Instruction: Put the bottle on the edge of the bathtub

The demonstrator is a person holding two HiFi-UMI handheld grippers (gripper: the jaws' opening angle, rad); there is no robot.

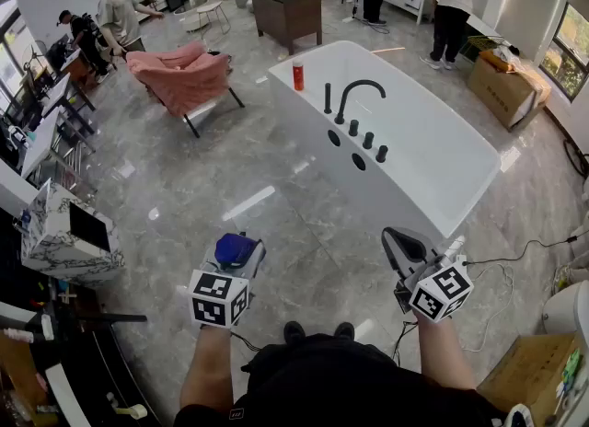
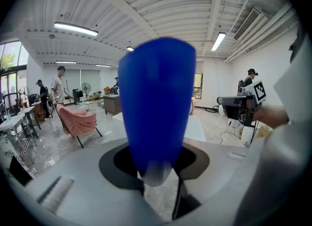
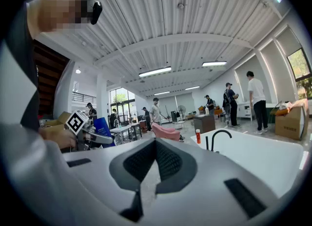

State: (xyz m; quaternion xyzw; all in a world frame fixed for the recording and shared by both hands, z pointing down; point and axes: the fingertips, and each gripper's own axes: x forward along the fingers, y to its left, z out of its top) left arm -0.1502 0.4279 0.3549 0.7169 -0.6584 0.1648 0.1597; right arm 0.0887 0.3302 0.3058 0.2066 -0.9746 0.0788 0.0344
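A blue bottle (image 1: 236, 250) stands upright between the jaws of my left gripper (image 1: 241, 258), which is shut on it low in the head view. In the left gripper view the bottle (image 2: 156, 98) fills the middle and hides most of what lies ahead. My right gripper (image 1: 405, 248) hangs level with it to the right, its jaws shut with nothing between them (image 3: 155, 171). The white bathtub (image 1: 308, 96) lies ahead on the floor, its near corner just beyond the right gripper. A black faucet (image 1: 357, 98) and a small red bottle (image 1: 297, 75) stand on its left rim.
A pink chair (image 1: 184, 75) stands left of the tub, with a brown cabinet (image 1: 287, 6) behind it. Several people stand at the back. A cardboard box (image 1: 506, 85) is at far right. A marble-topped table (image 1: 64, 232) is at left, and cables (image 1: 502, 264) trail across the floor at right.
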